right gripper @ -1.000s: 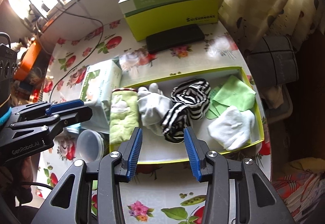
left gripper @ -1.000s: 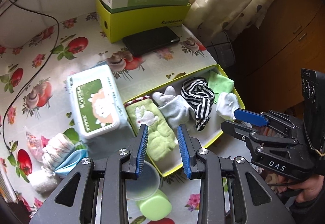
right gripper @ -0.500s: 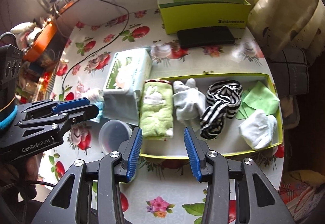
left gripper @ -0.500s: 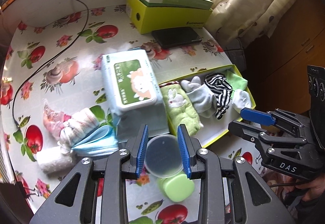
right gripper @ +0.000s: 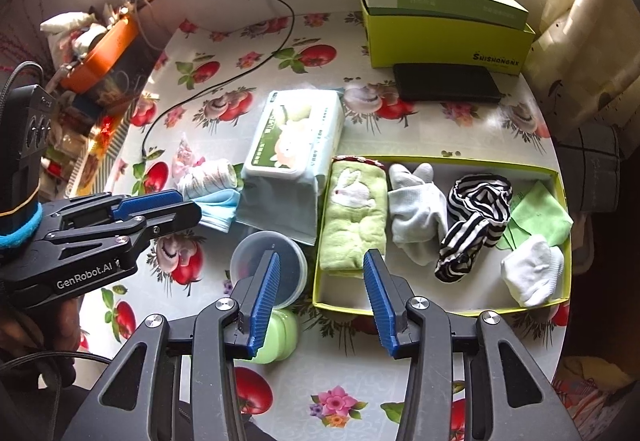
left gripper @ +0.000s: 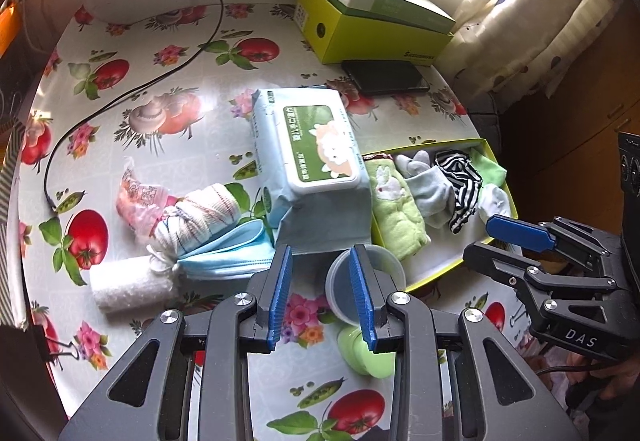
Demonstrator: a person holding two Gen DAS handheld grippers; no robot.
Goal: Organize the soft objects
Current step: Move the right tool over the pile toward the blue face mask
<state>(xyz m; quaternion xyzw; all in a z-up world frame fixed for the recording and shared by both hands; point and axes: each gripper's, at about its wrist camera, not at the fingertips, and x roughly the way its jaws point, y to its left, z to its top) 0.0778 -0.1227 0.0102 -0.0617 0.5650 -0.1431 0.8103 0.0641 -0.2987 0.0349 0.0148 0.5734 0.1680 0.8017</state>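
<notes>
On the table [left gripper: 168, 161] I see a wipes pack [left gripper: 310, 157], a black cable [left gripper: 132, 89], a dark phone [right gripper: 447, 83] touching a green box [right gripper: 448, 45] (another box sits on top), and a clear tub [right gripper: 269, 267] beside a green lid [right gripper: 278, 335].

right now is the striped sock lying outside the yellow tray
No, the striped sock lies inside the yellow tray, between the pale grey socks and the green cloth.

Right gripper [right gripper: 320, 295] hangs empty, jaws apart, over the tray [right gripper: 400, 311] edge.
</notes>
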